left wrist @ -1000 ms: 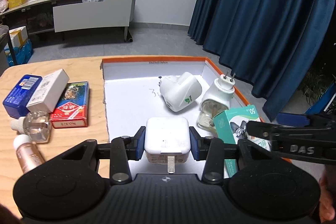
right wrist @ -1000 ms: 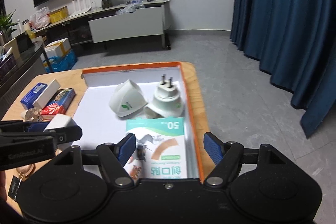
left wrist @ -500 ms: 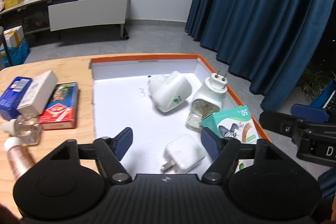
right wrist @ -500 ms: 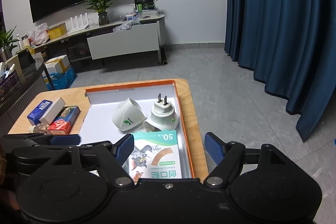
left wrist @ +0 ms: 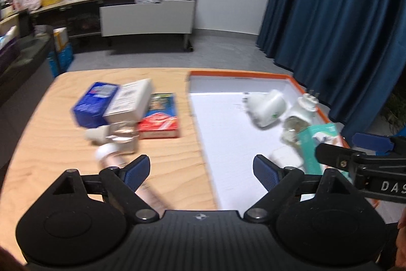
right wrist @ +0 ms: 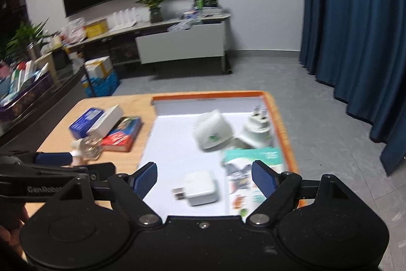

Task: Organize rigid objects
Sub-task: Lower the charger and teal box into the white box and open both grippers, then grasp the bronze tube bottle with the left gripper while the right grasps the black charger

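An orange-rimmed white box (left wrist: 238,73) (right wrist: 286,136) on the wooden table holds a white charger (right wrist: 200,187) (left wrist: 285,156), a white plug unit (right wrist: 213,133) (left wrist: 266,107), a plug-in vaporizer (right wrist: 256,130) (left wrist: 302,111) and a teal carton (right wrist: 251,169) (left wrist: 321,144). Left of the box lie a blue box (left wrist: 95,103), a white box (left wrist: 129,100), a red card pack (left wrist: 159,121), a clear bottle (left wrist: 119,136) and a pink tube (left wrist: 111,159). My left gripper (left wrist: 200,170) is open and empty over the box's left rim. My right gripper (right wrist: 204,178) is open above the charger.
The wooden table (left wrist: 63,144) ends at a rounded left edge. Blue curtains (left wrist: 330,4) hang to the right. A white cabinet (left wrist: 147,19) and shelves with clutter stand across the grey floor.
My left gripper opened and let go of the white charger, which now lies in the box. The left gripper then swung left toward the table items. The right gripper drew back and higher.
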{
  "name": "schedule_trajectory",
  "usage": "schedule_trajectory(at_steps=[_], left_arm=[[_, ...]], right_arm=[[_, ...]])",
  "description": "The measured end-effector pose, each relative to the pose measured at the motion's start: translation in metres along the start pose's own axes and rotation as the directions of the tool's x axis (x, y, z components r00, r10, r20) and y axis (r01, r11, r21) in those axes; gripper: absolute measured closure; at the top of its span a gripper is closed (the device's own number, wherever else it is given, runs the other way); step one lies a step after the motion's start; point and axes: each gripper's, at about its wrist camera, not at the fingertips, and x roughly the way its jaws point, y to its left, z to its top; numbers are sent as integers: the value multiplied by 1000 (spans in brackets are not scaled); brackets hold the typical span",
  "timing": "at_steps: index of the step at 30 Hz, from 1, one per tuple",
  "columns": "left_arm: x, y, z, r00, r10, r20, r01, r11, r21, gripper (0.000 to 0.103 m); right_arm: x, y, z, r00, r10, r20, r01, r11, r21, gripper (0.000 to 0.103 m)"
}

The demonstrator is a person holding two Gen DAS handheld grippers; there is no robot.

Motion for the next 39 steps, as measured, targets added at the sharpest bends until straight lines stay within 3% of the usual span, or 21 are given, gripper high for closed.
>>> schedule_trajectory(at_steps=[12,26,29,31,39], left_arm=[[-10,88,-24,988,147,-45,-153,969,-192,12],[44,72,-11,990,106,-90,-122,972,-200,15],[57,68,-11,988,116,-102,-131,979,-157,27],[59,69,-14,988,128,-85,-138,982,-128,44],[47,96,-19,995,89,-49,-94,990,-110,64]], right_arm=[[5,35,-8,998,60,-35,-62,996,-65,7],[12,63,-26,980,164,-112,-176,978,-109,7],[13,73,-31,973,185,-136,-203,971,-131,7],[14,80,-34,969,198,-149,-220,964,-148,7],[19,102,-42,947,252,-200,-285,944,-163,7]])
